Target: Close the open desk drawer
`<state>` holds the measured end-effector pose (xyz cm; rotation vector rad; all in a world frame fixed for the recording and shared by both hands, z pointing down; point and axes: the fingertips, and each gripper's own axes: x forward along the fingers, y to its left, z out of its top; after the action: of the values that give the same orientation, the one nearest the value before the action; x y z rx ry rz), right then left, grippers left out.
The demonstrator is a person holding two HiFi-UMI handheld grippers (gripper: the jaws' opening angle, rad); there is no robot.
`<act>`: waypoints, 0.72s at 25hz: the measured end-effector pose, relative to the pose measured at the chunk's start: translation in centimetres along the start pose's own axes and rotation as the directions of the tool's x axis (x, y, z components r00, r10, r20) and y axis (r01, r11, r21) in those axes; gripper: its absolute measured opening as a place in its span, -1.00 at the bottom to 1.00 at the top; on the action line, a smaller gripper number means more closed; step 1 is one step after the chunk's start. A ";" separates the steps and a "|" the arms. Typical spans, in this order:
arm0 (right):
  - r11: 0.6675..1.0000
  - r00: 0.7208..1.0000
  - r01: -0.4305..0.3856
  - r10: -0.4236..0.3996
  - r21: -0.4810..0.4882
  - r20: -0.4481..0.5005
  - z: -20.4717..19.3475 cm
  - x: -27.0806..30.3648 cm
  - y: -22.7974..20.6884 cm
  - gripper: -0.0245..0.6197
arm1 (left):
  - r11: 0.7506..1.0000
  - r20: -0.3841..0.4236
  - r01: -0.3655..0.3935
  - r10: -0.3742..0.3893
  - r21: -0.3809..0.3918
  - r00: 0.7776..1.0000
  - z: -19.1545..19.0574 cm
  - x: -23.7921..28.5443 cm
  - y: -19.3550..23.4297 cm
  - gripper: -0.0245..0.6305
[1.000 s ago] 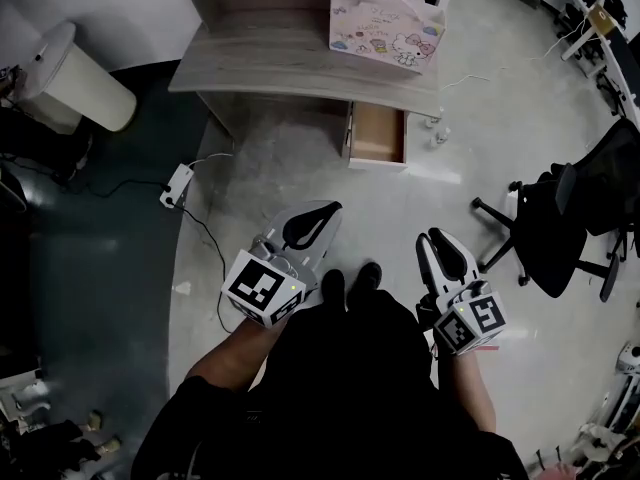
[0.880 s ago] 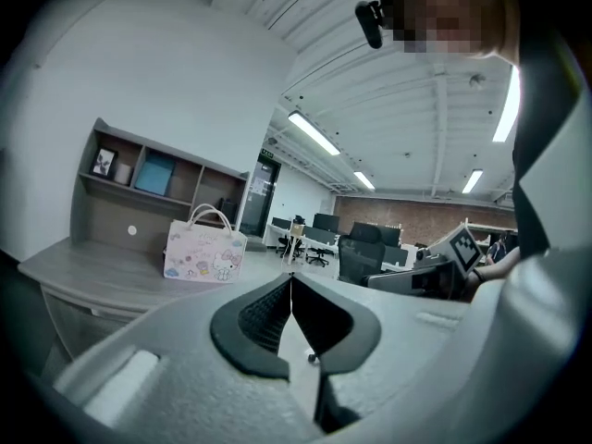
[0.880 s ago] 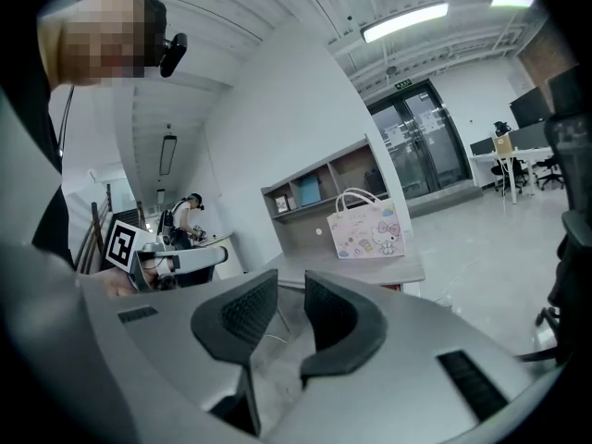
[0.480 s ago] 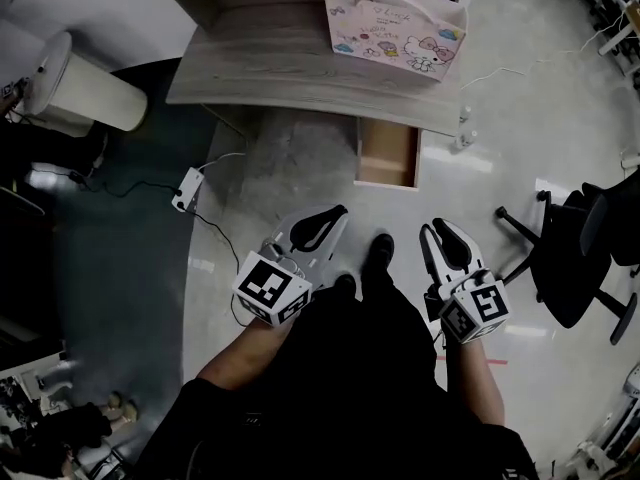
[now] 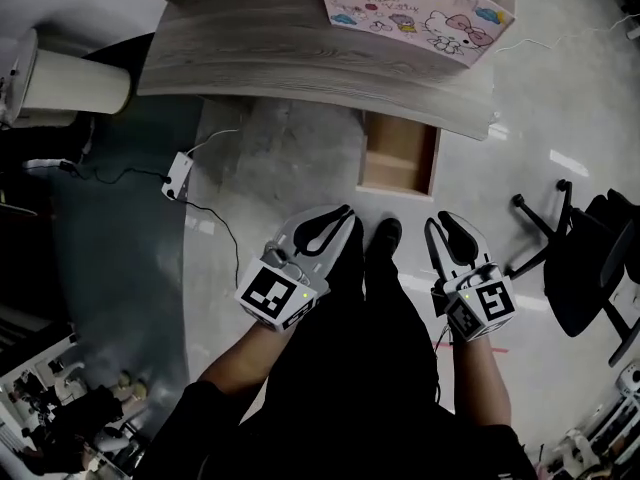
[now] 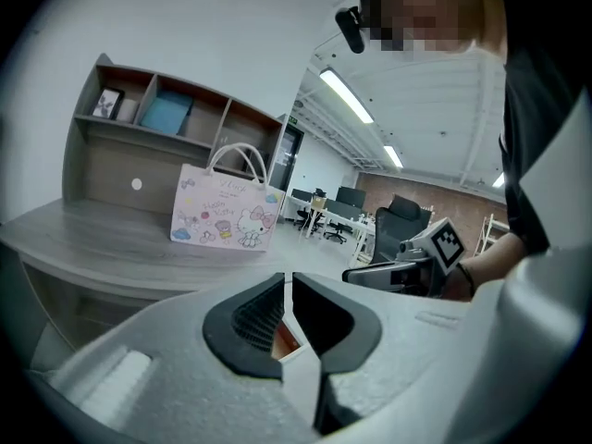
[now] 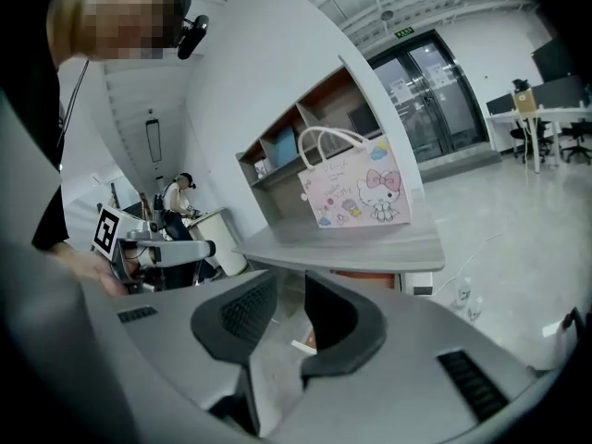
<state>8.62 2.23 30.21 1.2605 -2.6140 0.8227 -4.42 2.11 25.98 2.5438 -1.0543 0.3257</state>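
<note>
Grey wood-grain surface [image 5: 270, 48] runs across the top of the head view, with a pink cartoon gift bag [image 5: 410, 3] standing at its right end. Drawer [image 5: 398, 153] is under the right part of the surface, pulled out toward the person, its bare brown inside visible. Left gripper [image 5: 346, 210] and right gripper [image 5: 440, 220] are held low in front of the body, both pointing toward the drawer, well apart from it and touching nothing. One dark shoe [image 5: 384, 236] sits between them on the pale floor. Power strip [image 5: 178, 175] with its cable lies to the left, and a black office chair [image 5: 585, 268] stands at the right. Left gripper view: jaws together with only a hairline seam between them and nothing clamped. Bag and a shelf unit [image 6: 176, 123] on the surface lie ahead, and the right gripper shows at the right side. Right gripper view: jaws apart with a clear gap and nothing in it. Surface edge and bag lie ahead, the brown drawer shows below the edge, and a person [image 7: 180, 197] sits far off at the left.
</note>
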 end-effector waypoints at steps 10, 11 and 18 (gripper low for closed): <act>0.996 0.994 0.092 -0.093 -0.023 -0.063 -9.6 7.5 -7.2 -0.56 | 0.993 -0.103 0.013 -0.025 -0.120 0.994 -14.3 6.5 6.9 -0.58; 0.993 0.992 0.107 -0.109 -0.040 -0.057 -10.3 7.8 -8.1 -0.56 | 0.993 -0.112 0.011 -0.025 -0.117 0.993 -15.9 7.0 7.3 -0.57; 0.974 0.982 0.170 -0.180 -0.149 -0.056 -14.2 7.5 -11.4 -0.44 | 0.993 -0.208 0.092 -0.075 0.070 0.975 -22.6 9.2 7.5 -0.47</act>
<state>10.72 -1.30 49.51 1.3719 -2.4169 0.6246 -5.05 0.82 51.50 2.5481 -0.8708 0.6038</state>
